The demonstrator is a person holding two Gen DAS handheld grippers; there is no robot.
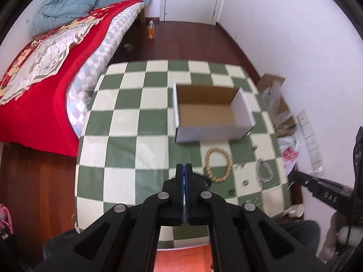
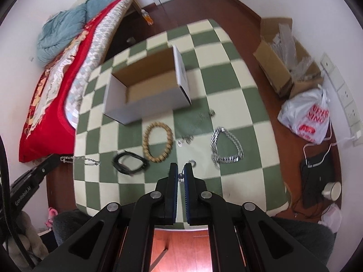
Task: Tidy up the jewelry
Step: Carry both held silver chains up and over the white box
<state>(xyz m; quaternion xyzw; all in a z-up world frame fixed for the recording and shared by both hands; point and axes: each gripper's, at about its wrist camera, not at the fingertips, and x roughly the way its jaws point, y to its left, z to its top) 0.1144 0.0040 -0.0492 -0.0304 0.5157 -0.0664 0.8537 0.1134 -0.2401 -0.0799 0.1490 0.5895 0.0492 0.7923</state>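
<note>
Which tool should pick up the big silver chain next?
Probably the right tool: the big silver chain lies just ahead on its side, while the left tool is much further off, past the bead bracelet.

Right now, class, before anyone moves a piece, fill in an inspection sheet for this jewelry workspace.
Surface: table under a green-and-cream checked cloth.
Job's things: open white box, nothing seen inside; wooden bead bracelet, black bracelet and chunky silver chain lie loose in front of it.
Clutter: cardboard carton, plastic bag and cup on the floor.
Grippers: left hand-held gripper shut, thin silver chain running from its tip; right hand-held gripper closed on a small bead.
Cables: white cable on the floor.
Surroundings: bed with a red cover.
</note>
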